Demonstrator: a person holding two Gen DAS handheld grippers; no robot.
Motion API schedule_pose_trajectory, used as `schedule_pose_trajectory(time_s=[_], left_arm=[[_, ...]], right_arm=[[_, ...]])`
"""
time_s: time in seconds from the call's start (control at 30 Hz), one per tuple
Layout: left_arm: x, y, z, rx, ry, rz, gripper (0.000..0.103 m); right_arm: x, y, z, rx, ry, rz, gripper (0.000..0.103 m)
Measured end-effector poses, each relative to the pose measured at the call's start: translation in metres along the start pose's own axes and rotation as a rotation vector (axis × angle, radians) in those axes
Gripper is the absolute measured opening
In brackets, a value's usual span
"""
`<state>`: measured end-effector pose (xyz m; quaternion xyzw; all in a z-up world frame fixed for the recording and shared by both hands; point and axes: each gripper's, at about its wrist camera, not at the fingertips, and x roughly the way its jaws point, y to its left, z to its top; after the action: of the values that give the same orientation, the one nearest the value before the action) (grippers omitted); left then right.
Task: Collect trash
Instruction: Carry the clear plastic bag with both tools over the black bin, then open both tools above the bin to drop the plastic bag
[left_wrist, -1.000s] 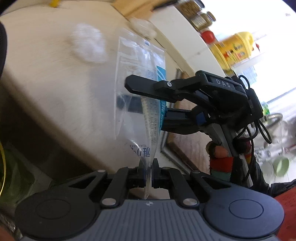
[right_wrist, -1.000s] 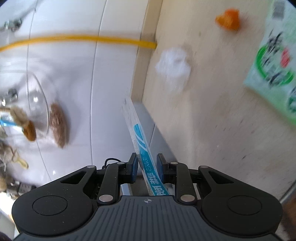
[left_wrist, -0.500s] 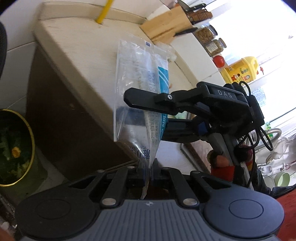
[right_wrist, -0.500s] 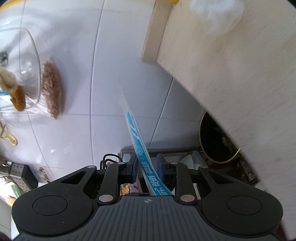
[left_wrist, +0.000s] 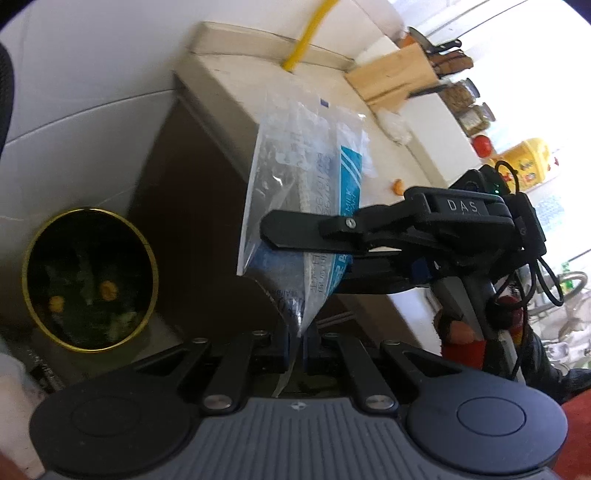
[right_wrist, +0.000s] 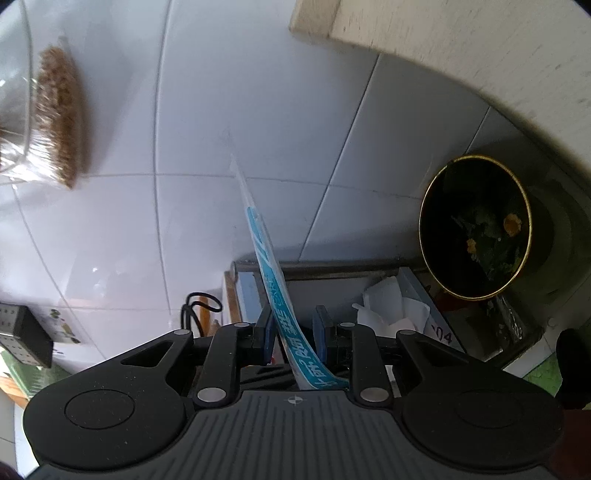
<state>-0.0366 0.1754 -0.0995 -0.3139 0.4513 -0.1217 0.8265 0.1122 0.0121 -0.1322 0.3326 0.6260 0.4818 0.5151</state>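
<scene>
A clear plastic bag (left_wrist: 295, 177) with a blue stripe hangs upright beside the counter's end. My left gripper (left_wrist: 297, 343) is shut on its lower corner. My right gripper (left_wrist: 284, 254) reaches in from the right, its fingers open on either side of the bag's middle. In the right wrist view the bag (right_wrist: 258, 229) shows edge-on, running loosely between the fingers of my right gripper (right_wrist: 293, 332). A black trash bin with a gold rim (left_wrist: 27, 254) stands on the floor below left and holds scraps. This bin's rim (right_wrist: 424, 199) also shows at the right wrist view's right.
The pale counter (left_wrist: 236, 77) still carries a white crumpled wrap (left_wrist: 395, 125) and an orange scrap (left_wrist: 398, 186). A knife block (left_wrist: 391, 77), jars and a yellow bottle (left_wrist: 524, 162) stand farther back. A tiled wall (right_wrist: 258, 92), a hanging brush (right_wrist: 59, 118) and a box with white paper (right_wrist: 388, 306) lie ahead.
Both grippers have carried the bag off the countertop, past its end and down. The bin has come into view and grown larger.
</scene>
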Motion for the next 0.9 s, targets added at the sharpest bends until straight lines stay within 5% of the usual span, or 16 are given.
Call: schedule_pose_trajectory(time_s=[0.33, 0.5, 0.63, 0.77, 0.9], left_arm=[[-0.003, 0.057, 0.012, -0.060, 0.034, 0.201, 0.005], [0.047, 0.094, 0.048, -0.129, 0.217, 0.272, 0.014], [0.099, 0.108, 0.073, -0.007, 0.359, 0.427, 0.020], [0.141, 0.137, 0.070, -0.013, 0.517, 0.564, 0.031], [0.137, 0.137, 0.066, -0.013, 0.518, 0.566, 0.052]], right_arm=[[0.057, -0.005, 0.019, -0.064, 0.035, -0.141, 0.030], [0.091, -0.029, 0.037, -0.100, 0.038, -0.303, 0.034], [0.107, -0.047, 0.043, -0.151, 0.025, -0.411, 0.045], [0.121, -0.058, 0.048, -0.244, -0.013, -0.536, 0.055], [0.107, -0.056, 0.043, -0.232, -0.064, -0.552, 0.067]])
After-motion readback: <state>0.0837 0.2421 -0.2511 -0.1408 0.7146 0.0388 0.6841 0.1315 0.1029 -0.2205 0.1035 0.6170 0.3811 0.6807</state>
